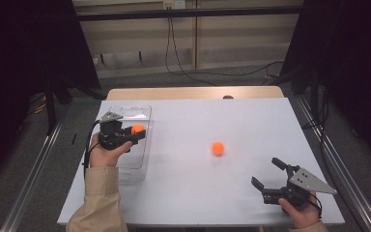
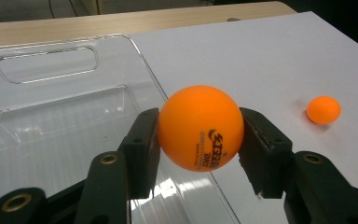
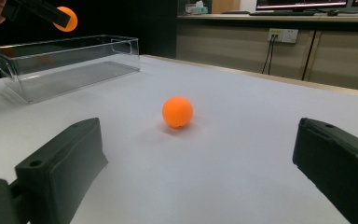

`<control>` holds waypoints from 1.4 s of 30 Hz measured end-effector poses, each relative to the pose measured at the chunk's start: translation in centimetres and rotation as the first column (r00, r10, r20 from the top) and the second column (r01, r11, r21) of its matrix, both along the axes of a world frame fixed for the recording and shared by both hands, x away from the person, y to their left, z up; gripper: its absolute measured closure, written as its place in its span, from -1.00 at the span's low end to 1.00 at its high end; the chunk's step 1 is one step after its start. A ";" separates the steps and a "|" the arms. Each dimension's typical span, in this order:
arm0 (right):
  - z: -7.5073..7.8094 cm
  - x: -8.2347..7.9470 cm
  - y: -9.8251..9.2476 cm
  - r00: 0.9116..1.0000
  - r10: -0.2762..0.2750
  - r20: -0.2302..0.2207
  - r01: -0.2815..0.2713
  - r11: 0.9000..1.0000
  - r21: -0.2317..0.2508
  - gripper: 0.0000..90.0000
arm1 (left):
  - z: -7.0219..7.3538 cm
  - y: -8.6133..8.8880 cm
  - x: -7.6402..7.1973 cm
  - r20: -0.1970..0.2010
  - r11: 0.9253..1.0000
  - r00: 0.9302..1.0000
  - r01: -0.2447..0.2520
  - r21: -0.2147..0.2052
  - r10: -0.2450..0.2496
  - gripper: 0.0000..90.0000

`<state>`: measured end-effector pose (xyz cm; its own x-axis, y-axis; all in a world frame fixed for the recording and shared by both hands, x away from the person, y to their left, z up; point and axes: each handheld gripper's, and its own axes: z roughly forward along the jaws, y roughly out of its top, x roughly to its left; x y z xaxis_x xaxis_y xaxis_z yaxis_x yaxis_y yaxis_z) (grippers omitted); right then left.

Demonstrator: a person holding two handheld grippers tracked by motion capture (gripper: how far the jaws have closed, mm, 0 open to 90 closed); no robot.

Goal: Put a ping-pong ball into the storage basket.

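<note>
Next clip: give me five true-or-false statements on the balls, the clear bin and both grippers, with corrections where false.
1. The left gripper is shut on an orange ball. True.
2. That held ball is already lying on the floor of the clear bin. False: it is held in the air over the bin's edge.
3. A second orange ball lies on the white table. True.
4. The right gripper is closed on the second ball. False: its jaws stand open and apart from the ball, holding nothing.
5. The clear bin holds several balls. False: it looks empty.
</note>
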<state>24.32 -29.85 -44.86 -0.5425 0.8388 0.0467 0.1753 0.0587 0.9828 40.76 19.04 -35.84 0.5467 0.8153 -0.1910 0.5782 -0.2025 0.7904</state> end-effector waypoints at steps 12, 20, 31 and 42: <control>0.0 0.0 0.0 1.000 -0.001 -0.001 0.001 1.000 0.001 -0.96 | -0.1 0.5 0.1 0.003 1.000 1.000 -0.019 0.012 0.018 0.13; 0.0 0.0 0.0 1.000 0.000 0.001 0.000 1.000 -0.001 -0.96 | -0.3 0.8 0.2 0.002 0.999 1.000 -0.030 0.013 0.030 0.13; 0.0 0.0 0.0 1.000 0.001 0.001 -0.001 1.000 0.001 -0.96 | -0.6 1.3 0.3 -0.003 0.998 0.999 -0.051 0.024 0.051 0.13; 0.0 0.0 0.0 1.000 0.002 0.002 -0.002 1.000 0.000 -0.96 | -0.7 1.6 0.4 -0.004 0.997 0.998 -0.069 0.037 0.069 0.13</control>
<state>24.32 -29.84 -44.86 -0.5439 0.8379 0.0459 0.1737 0.0588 0.9830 41.15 20.63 -36.58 0.4880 0.8575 -0.1629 0.5961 -0.1910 0.7799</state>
